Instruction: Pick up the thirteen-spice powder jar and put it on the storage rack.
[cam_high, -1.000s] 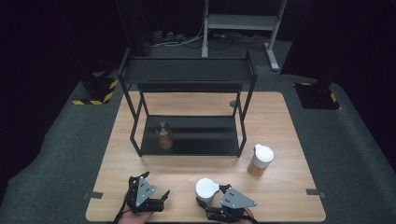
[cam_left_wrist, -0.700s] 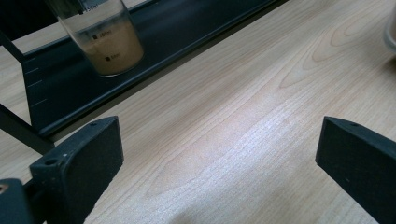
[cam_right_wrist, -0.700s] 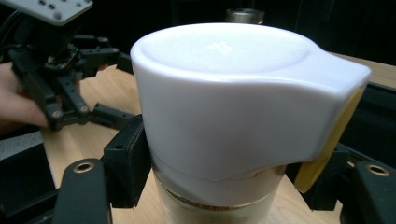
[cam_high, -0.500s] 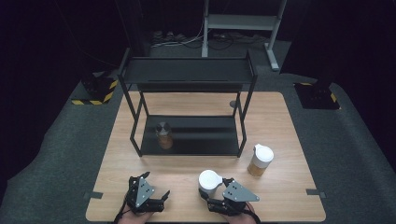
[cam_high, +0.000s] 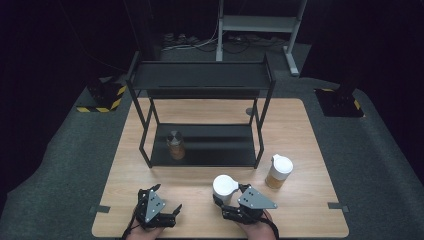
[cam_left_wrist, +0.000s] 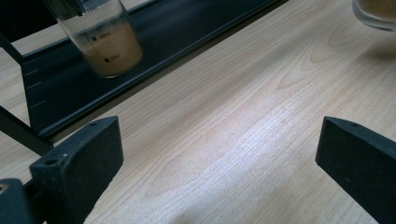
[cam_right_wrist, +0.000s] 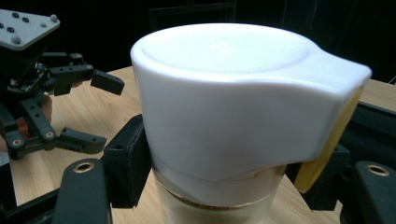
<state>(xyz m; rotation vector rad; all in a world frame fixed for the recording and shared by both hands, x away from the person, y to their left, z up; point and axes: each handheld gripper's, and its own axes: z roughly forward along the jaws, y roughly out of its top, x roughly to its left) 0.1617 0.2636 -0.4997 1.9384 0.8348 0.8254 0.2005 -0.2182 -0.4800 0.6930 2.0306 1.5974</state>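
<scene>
Near the front edge of the table (cam_high: 300, 125), in the high view, the right gripper (cam_high: 223, 199) holds a white-lidded jar (cam_high: 225, 186) that stands upright, with its long axis vertical. The black shelf rack (cam_high: 200, 80) lies at about 11 o'clock from this jar, and its lower tray is open toward the person. A second white-lidded jar (cam_high: 278, 171) stands at about 2 o'clock from the held one, well apart. A small jar of brown powder (cam_high: 175, 145) is already on the lower tray. The left gripper (cam_high: 167, 200) rests at 9 o'clock from the held jar, so the right hand is clearly the nearer one. Compared with one second ago, the held jar is a little more to the right and nearer to the rack, while the left gripper did not change place.

From the left gripper view, the two jaws stand wide apart and hold nothing; between them is only bare wood. The small jar of brown powder (cam_left_wrist: 109, 46) stands at 11 o'clock on the tray.

From the right gripper view, the jaws press on the glass body just under the white lid (cam_right_wrist: 233, 93), one on each side. The lid spout points to 3 o'clock, though the picture is too close to be sure of it. The left gripper (cam_right_wrist: 98, 109) is at 9 o'clock, jaws apart.
</scene>
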